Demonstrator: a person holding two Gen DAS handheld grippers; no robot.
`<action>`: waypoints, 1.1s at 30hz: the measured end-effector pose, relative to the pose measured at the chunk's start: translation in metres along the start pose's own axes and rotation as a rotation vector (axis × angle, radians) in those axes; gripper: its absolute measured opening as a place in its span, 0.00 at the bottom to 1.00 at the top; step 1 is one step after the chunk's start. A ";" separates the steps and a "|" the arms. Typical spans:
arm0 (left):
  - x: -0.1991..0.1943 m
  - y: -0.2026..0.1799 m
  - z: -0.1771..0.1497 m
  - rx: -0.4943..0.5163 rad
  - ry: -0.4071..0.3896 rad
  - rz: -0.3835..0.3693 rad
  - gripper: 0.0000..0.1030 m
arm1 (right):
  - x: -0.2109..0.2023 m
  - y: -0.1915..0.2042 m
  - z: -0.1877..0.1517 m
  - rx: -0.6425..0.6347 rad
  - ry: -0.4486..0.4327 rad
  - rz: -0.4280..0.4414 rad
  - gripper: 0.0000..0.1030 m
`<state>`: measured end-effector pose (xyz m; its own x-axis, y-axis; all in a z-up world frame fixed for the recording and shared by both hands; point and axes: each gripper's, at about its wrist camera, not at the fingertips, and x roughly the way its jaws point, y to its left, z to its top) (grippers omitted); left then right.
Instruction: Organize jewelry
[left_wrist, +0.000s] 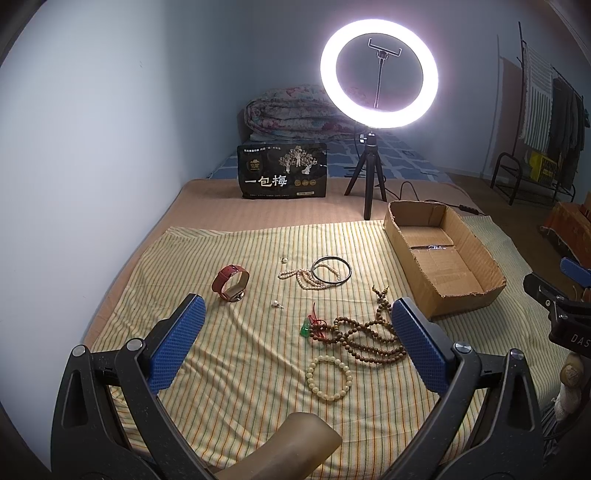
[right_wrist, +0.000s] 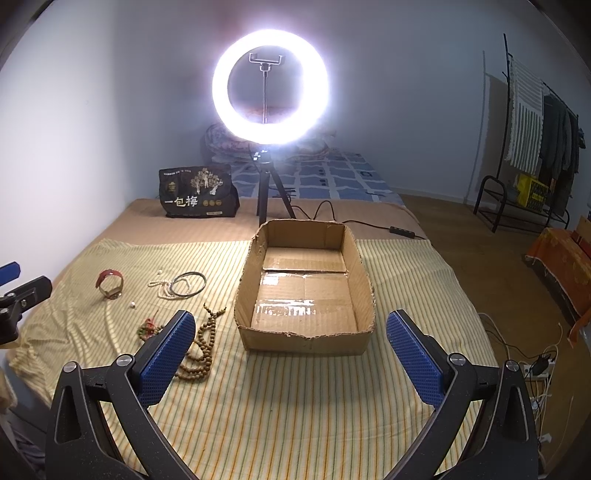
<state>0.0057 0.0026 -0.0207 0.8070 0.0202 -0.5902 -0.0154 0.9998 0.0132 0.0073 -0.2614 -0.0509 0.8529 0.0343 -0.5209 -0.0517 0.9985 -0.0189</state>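
Note:
Jewelry lies on a striped cloth (left_wrist: 236, 369): a red-strap watch (left_wrist: 229, 283), a pearl necklace (left_wrist: 306, 277), a black bangle (left_wrist: 331, 269), two small pearl earrings (left_wrist: 276, 304), a green pendant on red cord (left_wrist: 306, 328), a long brown bead string (left_wrist: 365, 332) and a cream bead bracelet (left_wrist: 329, 377). My left gripper (left_wrist: 297, 314) is open and empty, above the brown beads and bracelet. My right gripper (right_wrist: 290, 330) is open and empty, in front of the empty cardboard box (right_wrist: 354, 266). The box also shows in the left wrist view (left_wrist: 476, 251).
A lit ring light on a tripod (left_wrist: 378, 74) stands behind the cloth with a black snack bag (left_wrist: 282, 170) beside it. Its cable and switch (right_wrist: 402, 230) trail right. A folded quilt (left_wrist: 295, 110) lies at the back. The bed's right edge drops to the floor.

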 end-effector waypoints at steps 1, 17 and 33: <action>0.001 0.000 -0.002 0.000 0.001 -0.001 0.99 | 0.000 0.000 0.000 -0.001 0.001 0.001 1.00; 0.014 0.015 -0.010 -0.031 0.078 -0.010 0.99 | 0.011 0.004 -0.005 -0.019 0.040 0.008 1.00; 0.054 0.029 -0.032 -0.065 0.251 -0.068 0.79 | 0.073 0.038 -0.031 -0.123 0.250 0.238 1.00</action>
<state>0.0303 0.0331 -0.0779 0.6361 -0.0549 -0.7697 -0.0107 0.9967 -0.0799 0.0519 -0.2221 -0.1158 0.6570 0.2379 -0.7154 -0.3081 0.9508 0.0332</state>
